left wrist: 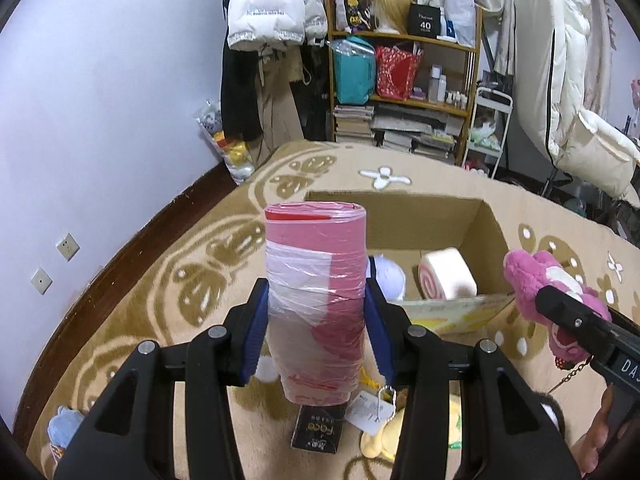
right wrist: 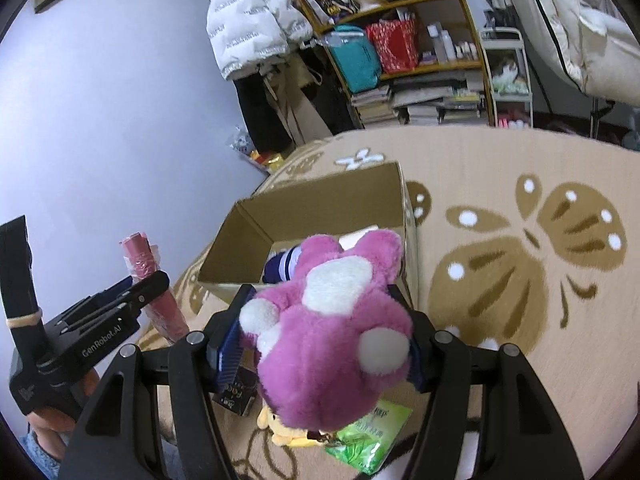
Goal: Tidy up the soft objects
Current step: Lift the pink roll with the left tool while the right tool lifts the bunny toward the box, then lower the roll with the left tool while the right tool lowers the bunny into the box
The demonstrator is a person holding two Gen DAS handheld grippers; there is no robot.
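Plush pink bear, shaggy with cream patches, sits pinched between the blue ribbed fingers of the right gripper, held above the carpet just near of the cardboard box. Its face is turned away, and a small chain dangling under it shows only in the left wrist view. The left gripper clamps a roll of pink bin bags, a smooth cylinder wrapped in crinkled clear film, upright between its fingers and likewise above the carpet near the box.

That box is open-topped, plain corrugated brown, its near flap folded down. Inside lie a pale lilac plush, half hidden behind the roll, and a swirl-ended cake-roll cushion against the right wall; the rest of the box floor is bare cardboard.

Below the grippers, mostly covered by them, are a yellow plush with a paper tag, a small black box with gold lettering, and a crinkly green packet. A blue plush is cut off at the near left edge.

The tan carpet with brown butterfly motifs lies open to the right of the box. Far off, a loaded wooden shelf and a hanging white puffer jacket stand against the wall.
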